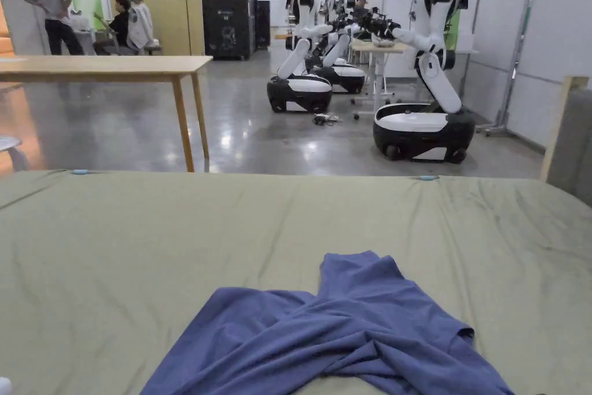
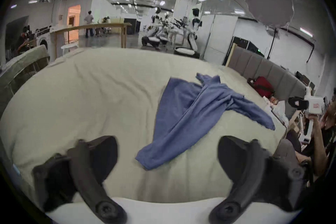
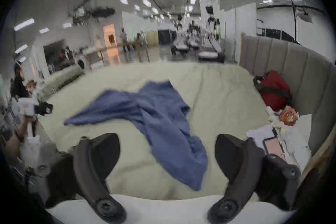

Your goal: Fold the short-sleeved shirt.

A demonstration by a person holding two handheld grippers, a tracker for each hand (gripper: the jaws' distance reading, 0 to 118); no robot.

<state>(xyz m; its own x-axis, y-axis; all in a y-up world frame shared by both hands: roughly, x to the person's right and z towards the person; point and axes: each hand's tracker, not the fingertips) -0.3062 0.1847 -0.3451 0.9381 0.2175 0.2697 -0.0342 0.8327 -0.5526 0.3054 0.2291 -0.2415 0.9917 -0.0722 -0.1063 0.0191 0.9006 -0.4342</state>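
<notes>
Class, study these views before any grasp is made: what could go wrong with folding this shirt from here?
1. The blue shirt lies twisted and bunched, so open tongs may pinch several layers together.
2. The bed sheet beneath is loose and wrinkled, so a low grasp might catch it too.

Blue shirt (image 1: pixel 347 332) lies crumpled and twisted on the bed

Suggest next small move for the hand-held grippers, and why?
Probably lower both to the blue shirt and pinch two edges to spread it flat. It lies crumpled and twisted on the bed sheet, and both the left hand-held gripper and right hand-held gripper are open, holding nothing.
</notes>
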